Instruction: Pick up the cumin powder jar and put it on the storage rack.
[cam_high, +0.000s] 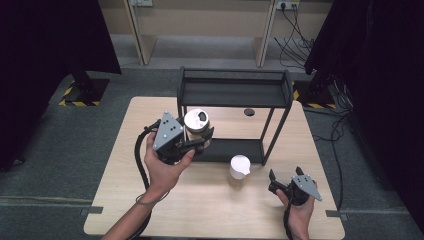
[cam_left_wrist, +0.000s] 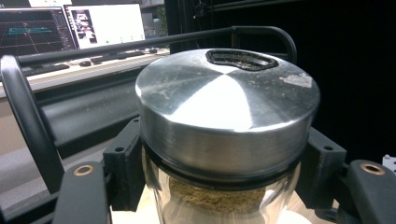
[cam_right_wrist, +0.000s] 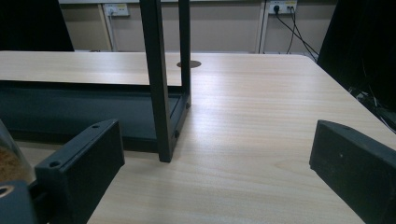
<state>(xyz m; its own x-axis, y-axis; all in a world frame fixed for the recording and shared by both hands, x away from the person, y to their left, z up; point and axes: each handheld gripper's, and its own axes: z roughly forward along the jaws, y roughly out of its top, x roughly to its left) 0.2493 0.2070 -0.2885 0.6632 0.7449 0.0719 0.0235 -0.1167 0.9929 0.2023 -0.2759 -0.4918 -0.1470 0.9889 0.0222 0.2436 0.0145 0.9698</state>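
Two tongs differed: left tongs (cam_high: 202, 137) clamped the steel-lidded jar (cam_high: 197, 121), pending shelving on the rack (cam_high: 235, 95); right tongs (cam_high: 273, 181) stood wide.

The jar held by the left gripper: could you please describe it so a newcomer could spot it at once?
Find the black two-tier rack on the wooden table. At its left front corner, the left gripper clamps a glass jar. Its shiny metal lid has a dark opening; the other jar stands free, white-lidded.
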